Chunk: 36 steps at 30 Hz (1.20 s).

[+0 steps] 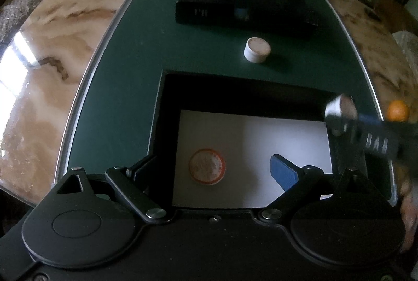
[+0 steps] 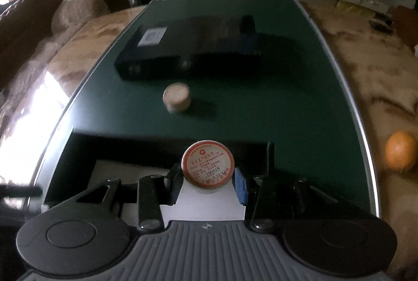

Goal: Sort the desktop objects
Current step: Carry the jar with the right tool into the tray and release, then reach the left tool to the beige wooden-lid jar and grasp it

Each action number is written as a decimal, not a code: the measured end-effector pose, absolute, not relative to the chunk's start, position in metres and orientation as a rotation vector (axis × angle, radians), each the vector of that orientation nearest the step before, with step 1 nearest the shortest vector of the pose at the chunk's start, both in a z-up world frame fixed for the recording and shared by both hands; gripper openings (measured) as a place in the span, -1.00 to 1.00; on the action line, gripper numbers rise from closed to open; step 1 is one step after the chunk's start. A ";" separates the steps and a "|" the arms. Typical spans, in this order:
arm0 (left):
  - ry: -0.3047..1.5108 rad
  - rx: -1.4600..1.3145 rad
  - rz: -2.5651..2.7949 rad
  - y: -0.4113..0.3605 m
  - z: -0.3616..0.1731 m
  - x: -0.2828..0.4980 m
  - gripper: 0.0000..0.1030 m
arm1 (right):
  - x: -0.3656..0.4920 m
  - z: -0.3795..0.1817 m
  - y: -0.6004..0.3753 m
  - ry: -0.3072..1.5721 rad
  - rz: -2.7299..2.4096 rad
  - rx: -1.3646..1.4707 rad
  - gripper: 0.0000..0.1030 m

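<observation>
Right gripper (image 2: 207,176) had its jaws clenched on a round ointment tin (image 2: 208,166) above the open black box (image 1: 167,98) for drop-in, left gripper (image 1: 209,171) hung released over the tin already inside (image 1: 207,166), and we judged the white jar (image 1: 257,49) on the green surface (image 1: 125,66) next.

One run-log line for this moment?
right claw: shut on round jar over open box | left claw: open above box | boxed: one jar | mat: one jar
</observation>
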State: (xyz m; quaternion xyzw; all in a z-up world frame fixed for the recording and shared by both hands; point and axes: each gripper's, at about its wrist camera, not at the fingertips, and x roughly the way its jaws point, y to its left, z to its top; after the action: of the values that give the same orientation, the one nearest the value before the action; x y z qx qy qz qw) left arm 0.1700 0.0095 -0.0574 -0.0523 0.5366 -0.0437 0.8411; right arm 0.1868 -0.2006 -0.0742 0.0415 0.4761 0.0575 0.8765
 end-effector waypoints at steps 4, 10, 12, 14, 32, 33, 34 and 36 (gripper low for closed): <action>1.137 -0.116 -0.086 0.011 -0.058 0.171 0.81 | 0.178 -0.087 -0.195 1.029 0.133 0.070 -0.14; 1.137 -0.115 -0.081 0.013 -0.059 0.173 0.81 | 0.166 -0.106 -0.188 1.077 0.141 0.053 -0.14; 1.136 -0.114 -0.080 0.013 -0.059 0.174 0.81 | 0.167 -0.108 -0.186 1.079 0.138 0.046 -0.14; 1.137 -0.112 -0.080 0.014 -0.059 0.174 0.81 | 0.167 -0.108 -0.185 1.077 0.135 0.036 -0.14; 1.142 -0.092 -0.082 0.009 -0.058 0.174 0.82 | 0.172 -0.113 -0.171 1.058 0.115 -0.052 0.02; 1.142 -0.092 -0.081 0.009 -0.058 0.175 0.82 | 0.172 -0.114 -0.170 1.057 0.113 -0.057 0.02; 1.143 -0.091 -0.080 0.009 -0.058 0.176 0.82 | 0.173 -0.114 -0.170 1.056 0.112 -0.062 0.02; 1.141 -0.087 -0.080 0.008 -0.056 0.178 0.82 | 0.165 -0.117 -0.174 1.051 0.112 -0.051 0.02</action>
State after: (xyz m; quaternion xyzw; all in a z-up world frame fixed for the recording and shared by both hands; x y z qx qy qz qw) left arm 0.1783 0.0083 -0.0561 -0.0410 0.5396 -0.0376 0.8401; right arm 0.1651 -0.1738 -0.1166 -0.0243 0.5015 0.0536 0.8632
